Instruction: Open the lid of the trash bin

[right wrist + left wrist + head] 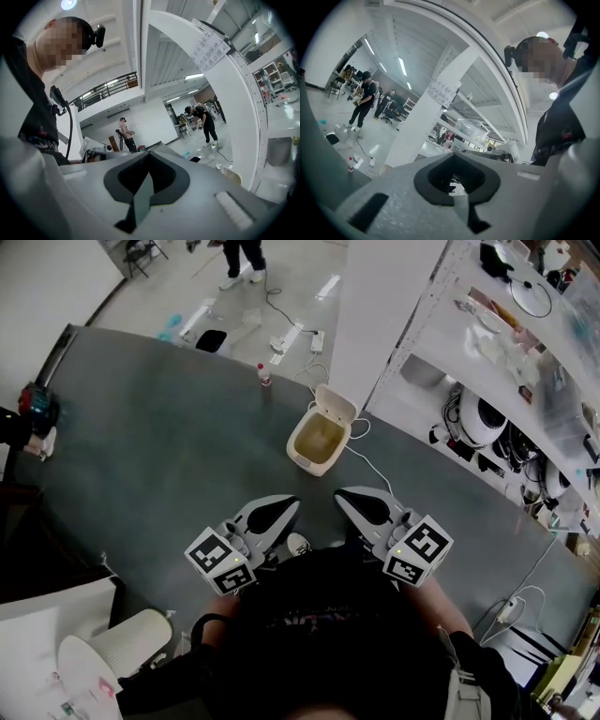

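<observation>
Two grippers are hanging side by side just in front of the person, near the close edge of the grey table (159, 456). The left gripper (291, 504) is sitting with its jaws pressed together and nothing between them. The right gripper (343, 494) is doing the same, closed tight and empty. Both are pointing roughly level, out across the table toward the trash bin (302, 457).

That bin is standing a little beyond the jaw tips, apart from both, slightly nearer the right one, at the foot of the white pillar (384, 315). Its lid (336, 404) is looking already raised to me, leaning back on the far side with the tan inside showing, so I am judging the opening as done or nearly so.

It is looking like a small, thin-walled plastic bin, so I am expecting it to be light and quick to slide or tip on the smooth top if pushed hard. The lid seems stiff enough but thin, and hinged along the far edge. The free lip opposite that hinge is looking like the place to catch it, with the other gripper steadying the near wall. A white cable (375, 468) is trailing just beside the bin and could be snagging a careless reach.
</observation>
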